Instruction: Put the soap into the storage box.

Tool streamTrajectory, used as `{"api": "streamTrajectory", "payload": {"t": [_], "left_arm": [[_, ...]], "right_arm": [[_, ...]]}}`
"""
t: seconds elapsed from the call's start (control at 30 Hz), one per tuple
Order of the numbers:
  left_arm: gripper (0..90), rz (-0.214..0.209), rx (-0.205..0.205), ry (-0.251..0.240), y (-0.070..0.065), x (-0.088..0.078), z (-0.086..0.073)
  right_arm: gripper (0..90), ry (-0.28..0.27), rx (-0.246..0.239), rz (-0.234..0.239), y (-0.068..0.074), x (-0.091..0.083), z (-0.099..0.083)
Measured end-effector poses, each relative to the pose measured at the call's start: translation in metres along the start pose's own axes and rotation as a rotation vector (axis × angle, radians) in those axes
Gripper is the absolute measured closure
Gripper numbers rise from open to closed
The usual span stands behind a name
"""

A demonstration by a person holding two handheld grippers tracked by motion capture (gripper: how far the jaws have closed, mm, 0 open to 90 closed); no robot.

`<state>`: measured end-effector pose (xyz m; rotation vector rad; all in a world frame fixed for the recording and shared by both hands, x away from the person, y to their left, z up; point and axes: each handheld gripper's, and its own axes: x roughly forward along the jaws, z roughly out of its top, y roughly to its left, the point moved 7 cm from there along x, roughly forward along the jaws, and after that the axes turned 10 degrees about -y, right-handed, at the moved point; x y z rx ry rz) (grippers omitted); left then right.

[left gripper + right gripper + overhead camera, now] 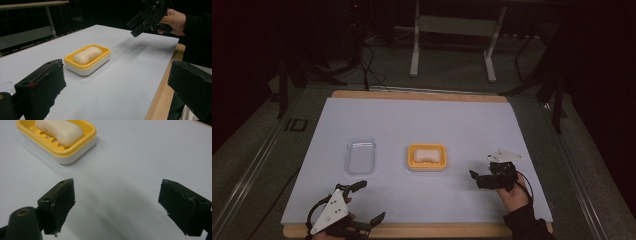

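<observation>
A yellow soap dish (427, 162) with a white base holds a pale bar of soap (427, 155) at the middle of the white sheet. My left gripper (371, 201) stands open near the front edge, left of the dish. In the left gripper view the dish (87, 65) and soap (87, 54) lie ahead of my open left gripper (116, 72). My right gripper (477, 179) is open, just right of the dish and apart from it. The right gripper view has the dish (75, 147) and soap (60, 128) up left of the open right gripper (117, 192).
A clear plastic tray (360, 156) lies left of the dish; its edge (5, 86) shows low in the left gripper view. The white sheet (422, 120) covers a wooden table (422, 94). Stand legs (414, 55) and cables sit beyond the far edge.
</observation>
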<state>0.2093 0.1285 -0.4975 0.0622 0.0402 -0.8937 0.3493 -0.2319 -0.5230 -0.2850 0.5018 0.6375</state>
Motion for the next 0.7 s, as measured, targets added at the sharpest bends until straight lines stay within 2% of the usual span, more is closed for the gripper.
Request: {"api": "streamTrajectory", "payload": {"t": [0.7], "left_arm": [[1.2,-0.005,0.001,0.000,-0.0005,0.0007,0.0002]], "right_arm": [[13.4,-0.004,0.003,0.003,0.0002,0.0007,-0.0001]]}}
